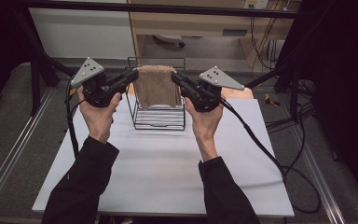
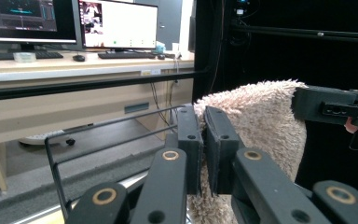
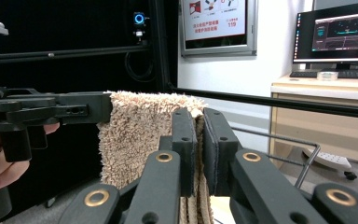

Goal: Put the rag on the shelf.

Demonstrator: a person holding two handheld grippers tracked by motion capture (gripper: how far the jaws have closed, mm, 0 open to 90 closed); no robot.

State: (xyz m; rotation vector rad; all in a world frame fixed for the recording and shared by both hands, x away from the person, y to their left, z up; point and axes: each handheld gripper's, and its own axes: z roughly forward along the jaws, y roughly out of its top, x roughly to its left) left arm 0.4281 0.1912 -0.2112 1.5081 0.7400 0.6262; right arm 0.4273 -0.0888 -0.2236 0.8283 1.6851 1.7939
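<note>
A beige fluffy towel [image 1: 157, 86] hangs stretched between my two grippers, above a black wire rack [image 1: 158, 119] on the white table. My left gripper [image 1: 131, 75] is shut on the towel's upper left corner and my right gripper [image 1: 176, 77] is shut on its upper right corner. In the left gripper view the jaws [image 2: 204, 116] pinch the towel's edge [image 2: 261, 126], with the other gripper [image 2: 335, 107] holding the far corner. From the right gripper view the jaws [image 3: 199, 121] clamp the towel [image 3: 135, 135], and the other gripper [image 3: 51, 109] grips the opposite corner.
The wire rack stands at the back middle of the white table top [image 1: 163, 168]. A wooden desk [image 1: 200, 21] and black frame bars [image 1: 158, 8] lie beyond it. Cables [image 1: 261, 149] trail from the right gripper across the table's right side. Monitors [image 2: 116, 23] stand on a desk.
</note>
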